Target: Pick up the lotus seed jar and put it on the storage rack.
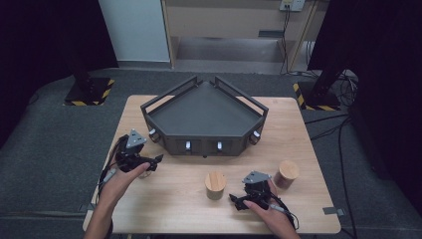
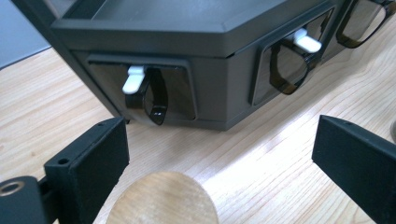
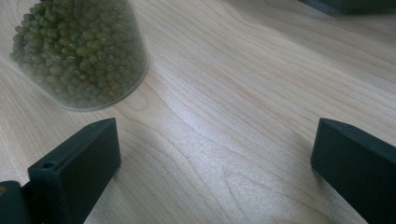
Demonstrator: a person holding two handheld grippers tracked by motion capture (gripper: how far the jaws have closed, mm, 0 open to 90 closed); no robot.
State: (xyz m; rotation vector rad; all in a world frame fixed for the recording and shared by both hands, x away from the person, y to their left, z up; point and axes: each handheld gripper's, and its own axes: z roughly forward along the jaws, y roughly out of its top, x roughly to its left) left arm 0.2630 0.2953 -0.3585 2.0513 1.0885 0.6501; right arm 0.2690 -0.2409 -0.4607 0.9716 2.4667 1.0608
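Both your grippers hang open over the table, nothing held.

Your left gripper (image 1: pixel 158 160) has its jaws wide apart, a wooden lid (image 2: pixel 162 198) just below them, facing the dark corner shelf (image 1: pixel 203 110). The middle jar (image 1: pixel 215 185) stands near the front edge, beside your right gripper (image 1: pixel 238 202), jaws spread over bare wood; a jar of green beans (image 3: pixel 80 49) sits just beyond its jaws.

A light wooden table (image 1: pixel 164 199) stands on grey carpet (image 1: pixel 45 149), black curtains (image 1: pixel 35 35) hanging at both sides.
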